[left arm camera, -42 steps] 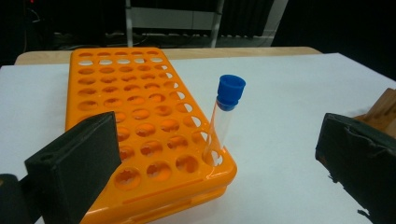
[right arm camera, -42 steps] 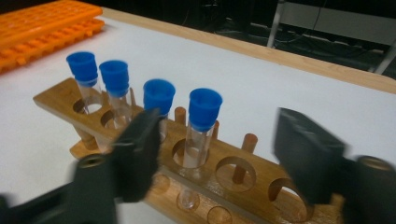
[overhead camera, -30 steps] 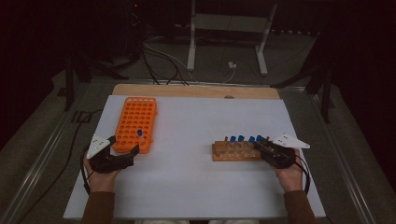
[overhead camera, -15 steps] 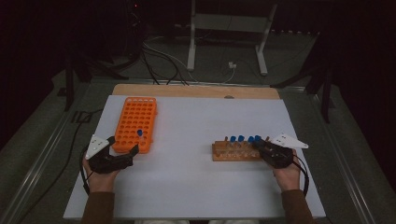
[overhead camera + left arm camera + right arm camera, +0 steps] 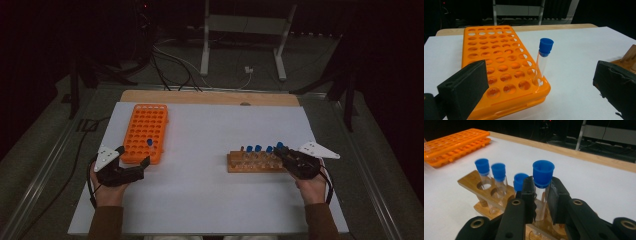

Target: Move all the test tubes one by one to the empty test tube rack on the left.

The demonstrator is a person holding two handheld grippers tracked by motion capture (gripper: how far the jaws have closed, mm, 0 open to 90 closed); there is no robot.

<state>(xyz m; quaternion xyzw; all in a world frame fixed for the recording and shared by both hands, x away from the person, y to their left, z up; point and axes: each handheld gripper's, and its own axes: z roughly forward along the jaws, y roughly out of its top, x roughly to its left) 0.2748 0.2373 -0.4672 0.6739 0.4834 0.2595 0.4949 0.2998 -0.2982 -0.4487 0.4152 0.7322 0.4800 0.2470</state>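
The right gripper [image 5: 541, 202] has its two black jaws pinched on a clear plastic test tube with a blue cap [image 5: 543, 180]; the jaws have just been closing, and the tube now sits between the pads just under its cap. That tube stands at the near end of the light wooden tube rack [image 5: 252, 162], which lies on the white table sheet [image 5: 210, 200] and holds three more blue-capped tubes [image 5: 498, 176]. The left gripper [image 5: 131, 159] rests with its jaws spread wide around the near corner of the orange plastic rack of round holes [image 5: 499, 62], gripping nothing; one blue-capped tube [image 5: 543, 58] stands in that rack's corner
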